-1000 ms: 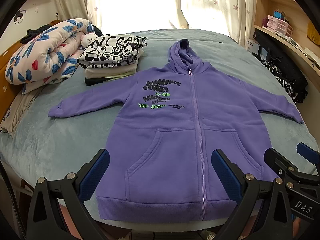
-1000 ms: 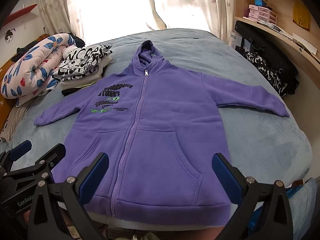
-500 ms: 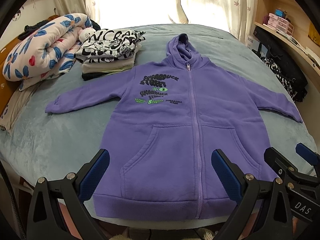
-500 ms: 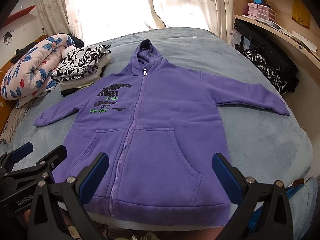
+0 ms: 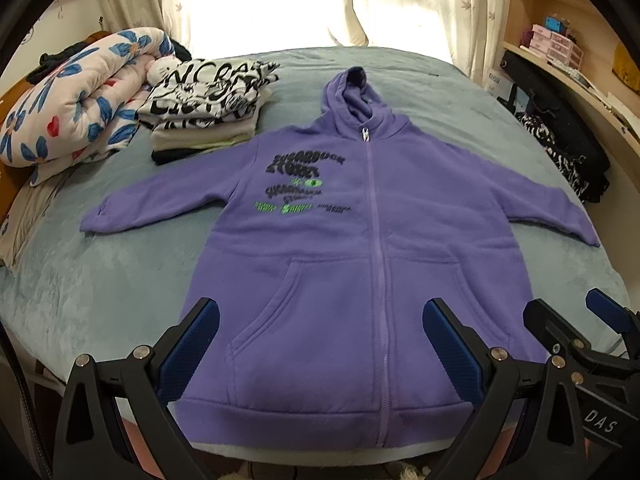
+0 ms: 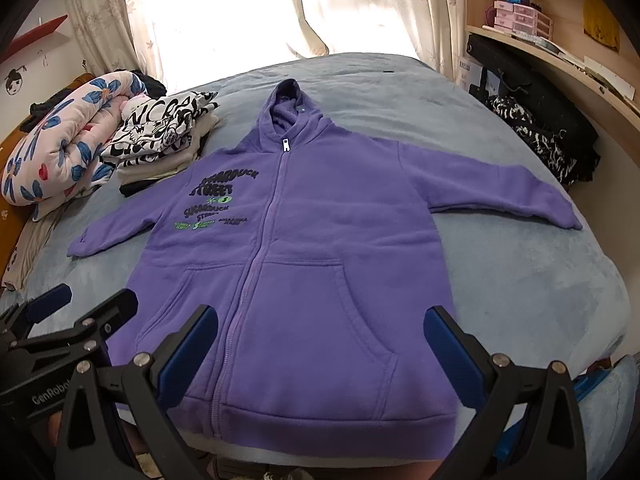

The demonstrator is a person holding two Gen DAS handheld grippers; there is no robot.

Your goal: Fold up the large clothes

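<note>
The purple hoodie (image 5: pixel 360 272) lies spread flat on the bed (image 5: pixel 100 280); both grippers, left gripper (image 5: pixel 320 352) and right gripper (image 6: pixel 320 354), have drifted slightly closer, fingers wide open, empty. Folding hasn't begun.

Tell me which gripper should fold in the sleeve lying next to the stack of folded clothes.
Probably the left gripper. That sleeve lies on its side of the hoodie, and it hangs open and empty. The right gripper, also open, would have to cross the zipper.
</note>
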